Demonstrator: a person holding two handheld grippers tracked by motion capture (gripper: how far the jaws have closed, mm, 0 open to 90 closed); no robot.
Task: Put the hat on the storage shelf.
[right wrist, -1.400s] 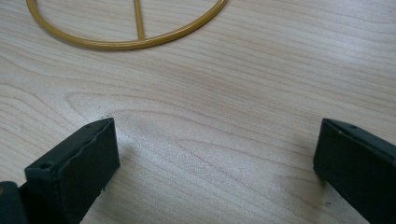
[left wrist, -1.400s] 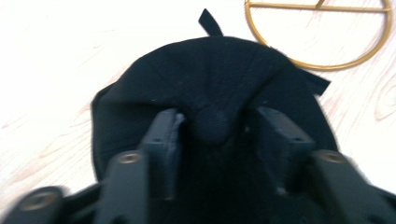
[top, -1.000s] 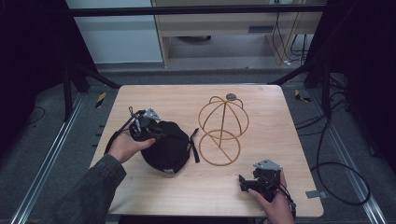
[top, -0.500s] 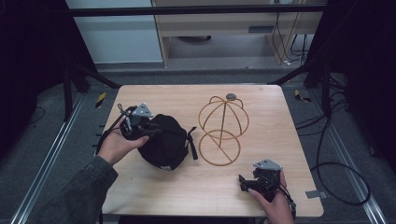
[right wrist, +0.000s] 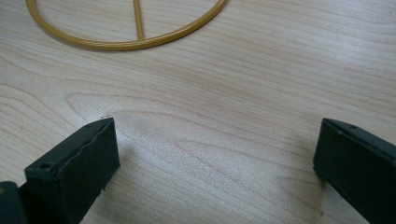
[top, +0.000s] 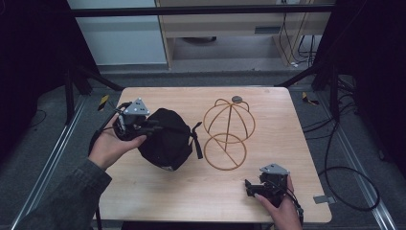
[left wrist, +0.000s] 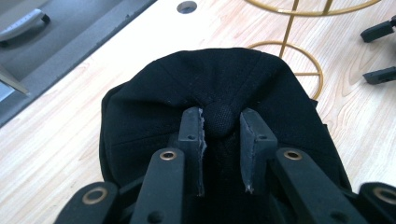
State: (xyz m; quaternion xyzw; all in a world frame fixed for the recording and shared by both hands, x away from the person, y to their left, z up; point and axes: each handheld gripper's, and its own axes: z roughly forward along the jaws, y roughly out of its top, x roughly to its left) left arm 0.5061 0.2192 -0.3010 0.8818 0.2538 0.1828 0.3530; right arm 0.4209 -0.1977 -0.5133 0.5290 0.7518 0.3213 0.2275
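We see the left gripper (left wrist: 222,122) clamped on the top button of the black cap (top: 165,139), near the table's (top: 201,191) left edge, beside the gold wire stand (top: 227,132). Right gripper (right wrist: 215,154) jaws apart, near front right corner.

Lab/test rig: dark metal frame (top: 330,67), loose cables (top: 352,172), floor rails (top: 55,158) round wooden table (top: 191,191).
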